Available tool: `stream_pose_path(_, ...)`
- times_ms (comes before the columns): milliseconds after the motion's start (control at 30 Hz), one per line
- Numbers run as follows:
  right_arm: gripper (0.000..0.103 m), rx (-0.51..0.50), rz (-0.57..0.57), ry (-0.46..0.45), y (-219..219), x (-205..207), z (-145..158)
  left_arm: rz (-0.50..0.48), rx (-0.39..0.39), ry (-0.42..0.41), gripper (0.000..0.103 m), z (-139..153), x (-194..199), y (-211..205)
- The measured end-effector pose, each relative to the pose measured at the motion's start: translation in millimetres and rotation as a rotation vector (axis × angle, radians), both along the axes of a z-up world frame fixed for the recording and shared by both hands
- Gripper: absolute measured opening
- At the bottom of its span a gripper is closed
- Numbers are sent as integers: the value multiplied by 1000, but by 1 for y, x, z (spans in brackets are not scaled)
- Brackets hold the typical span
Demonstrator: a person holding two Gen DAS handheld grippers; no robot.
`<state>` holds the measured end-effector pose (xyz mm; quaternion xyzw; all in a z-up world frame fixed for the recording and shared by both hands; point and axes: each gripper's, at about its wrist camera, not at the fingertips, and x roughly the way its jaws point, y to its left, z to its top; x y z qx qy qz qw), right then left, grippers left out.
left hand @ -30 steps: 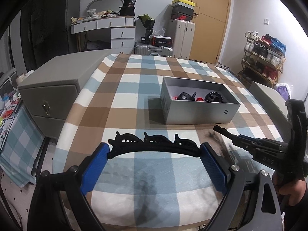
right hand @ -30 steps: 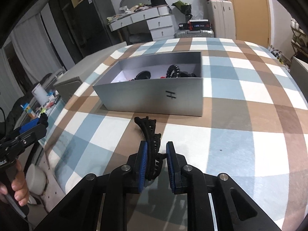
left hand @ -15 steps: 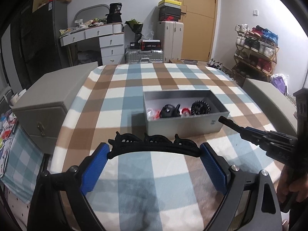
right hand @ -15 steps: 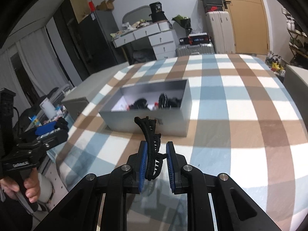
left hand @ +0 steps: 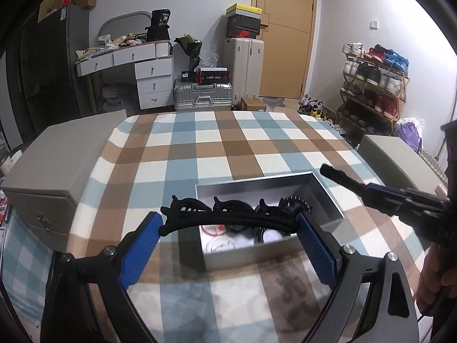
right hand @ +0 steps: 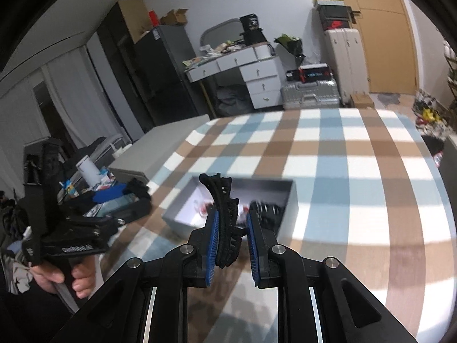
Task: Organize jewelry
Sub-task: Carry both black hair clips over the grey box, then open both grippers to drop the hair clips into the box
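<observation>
My left gripper [left hand: 228, 228] is spread wide and clamped on a black hair clip [left hand: 225, 217], low in the frame above the gray box [left hand: 265, 254]. My right gripper [right hand: 232, 238] pinches another black clip [right hand: 224, 214]. I should lower each one slowly into the box before letting go.

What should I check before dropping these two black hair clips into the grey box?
1. Left tongs hold long black hair clip by its ends: ok.
2. Right tongs shut on second black hair clip: ok.
3. Grey box open, no lid: ok.
4. Both clips lifted clear of checked cloth: ok.
5. Free floor space inside the box: cannot tell.
</observation>
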<state>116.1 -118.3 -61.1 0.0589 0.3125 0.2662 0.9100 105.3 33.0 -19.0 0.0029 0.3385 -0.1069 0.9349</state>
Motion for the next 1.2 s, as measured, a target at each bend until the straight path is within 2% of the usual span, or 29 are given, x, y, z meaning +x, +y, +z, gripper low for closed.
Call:
stream_pose_path(267, 19, -28, 68, -15, 23, 32, 2, -20, -26, 24, 91, -9, 23, -5)
stream_pose_path(533, 19, -7, 71, 10, 25, 56, -8, -38, -57, 55, 91, -19, 34, -8)
stream_pose_path(900, 19, 6, 70, 65, 22, 73, -25, -43, -59, 76, 91, -25, 43, -10)
stream_pose_path(1200, 19, -38, 96, 98, 31, 81, -31, -98, -86, 105, 92, -30, 50, -11)
